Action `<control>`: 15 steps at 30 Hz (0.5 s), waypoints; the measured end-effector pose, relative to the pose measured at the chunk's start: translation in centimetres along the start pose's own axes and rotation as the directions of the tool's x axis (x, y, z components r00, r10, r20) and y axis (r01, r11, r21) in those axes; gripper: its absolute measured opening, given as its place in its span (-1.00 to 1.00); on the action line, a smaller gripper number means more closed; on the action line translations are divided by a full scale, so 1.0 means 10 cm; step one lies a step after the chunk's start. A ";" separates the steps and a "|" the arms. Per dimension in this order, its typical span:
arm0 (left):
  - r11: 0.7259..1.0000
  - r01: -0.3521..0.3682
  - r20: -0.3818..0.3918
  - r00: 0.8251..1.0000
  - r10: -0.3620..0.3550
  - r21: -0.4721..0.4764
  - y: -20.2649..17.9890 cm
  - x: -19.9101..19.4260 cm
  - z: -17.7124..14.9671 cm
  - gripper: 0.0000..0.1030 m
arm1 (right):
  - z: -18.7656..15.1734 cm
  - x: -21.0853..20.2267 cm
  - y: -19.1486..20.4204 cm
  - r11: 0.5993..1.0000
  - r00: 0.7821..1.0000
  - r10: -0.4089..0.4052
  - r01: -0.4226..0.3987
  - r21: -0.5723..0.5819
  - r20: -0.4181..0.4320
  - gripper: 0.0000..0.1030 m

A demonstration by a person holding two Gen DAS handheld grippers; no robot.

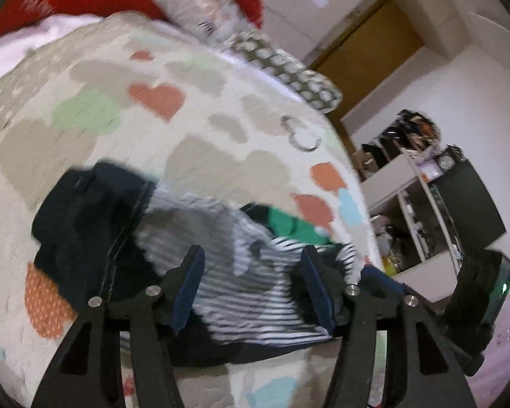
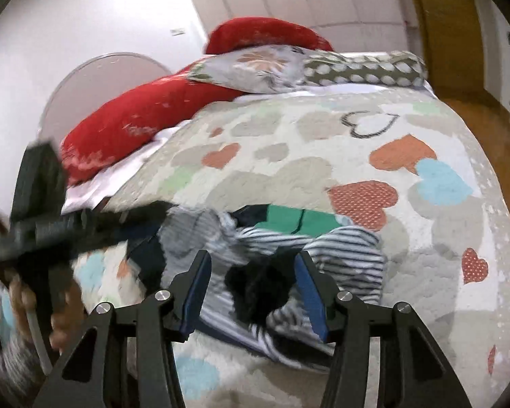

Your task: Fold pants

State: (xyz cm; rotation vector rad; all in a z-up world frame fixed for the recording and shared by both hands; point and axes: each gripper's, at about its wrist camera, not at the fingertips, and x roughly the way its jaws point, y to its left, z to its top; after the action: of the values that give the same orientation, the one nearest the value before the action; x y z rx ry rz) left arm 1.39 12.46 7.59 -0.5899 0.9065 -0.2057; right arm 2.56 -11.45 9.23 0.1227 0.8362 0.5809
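A heap of clothes lies on the bed near its front edge: a dark navy garment (image 1: 85,217), a grey striped piece (image 1: 200,224), a black-and-white striped piece (image 1: 255,292) and a green piece (image 1: 289,224). Which one is the pants I cannot tell. My left gripper (image 1: 251,265) is open just above the striped cloth, holding nothing. My right gripper (image 2: 253,272) is open over the same heap, above a dark bunch (image 2: 258,289) and the striped cloth (image 2: 350,255). The left gripper's body (image 2: 40,217) and the hand holding it show at the left of the right wrist view.
The bed has a quilt with coloured hearts (image 2: 323,170). Red pillows (image 2: 146,115) and patterned pillows (image 2: 357,68) lie at the head. A wooden door (image 1: 367,51) and shelves with clutter (image 1: 418,197) stand right of the bed. Both views are blurred.
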 end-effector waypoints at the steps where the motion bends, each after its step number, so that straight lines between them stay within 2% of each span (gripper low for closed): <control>1: 1.000 0.000 -0.001 1.000 0.000 -0.003 0.02 -0.01 -0.02 0.11 | 0.03 0.09 -0.02 1.000 1.000 -0.007 0.008 0.017 -0.016 -0.26; 4: 1.000 -0.026 0.033 0.999 0.026 -0.010 0.11 -0.17 -0.05 0.11 | -0.01 0.42 -0.10 0.997 0.994 -0.023 0.031 0.074 -0.105 -0.29; 7: 0.998 -0.049 0.081 0.995 0.053 -0.050 0.27 -0.43 -0.03 0.15 | -0.09 0.76 -0.22 0.994 0.981 -0.064 0.079 0.075 -0.182 -0.28; 11: 0.981 -0.110 0.169 0.976 0.137 -0.161 0.65 -0.73 -0.05 0.37 | 0.03 0.47 -0.08 0.997 0.989 -0.062 0.068 0.040 -0.137 -0.26; 12: 0.975 -0.117 0.175 0.973 0.150 -0.189 0.75 -0.74 -0.06 0.37 | 0.09 0.36 -0.02 0.998 0.994 -0.047 0.051 0.032 -0.102 -0.18; 13: 0.966 -0.125 0.168 0.972 0.166 -0.228 0.87 -0.73 -0.07 0.37 | 0.13 0.29 0.03 0.999 0.996 -0.038 0.040 0.025 -0.081 0.03; 15: 0.949 -0.117 0.134 0.978 0.162 -0.294 1.05 -0.65 -0.11 0.37 | 0.19 0.22 0.14 1.000 0.998 -0.009 0.010 0.018 -0.069 0.13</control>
State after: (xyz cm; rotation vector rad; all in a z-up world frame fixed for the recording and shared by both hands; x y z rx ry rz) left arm -4.22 23.29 5.61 -0.7937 0.8270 0.1012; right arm 4.53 -8.86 9.51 0.1160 0.9090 0.5707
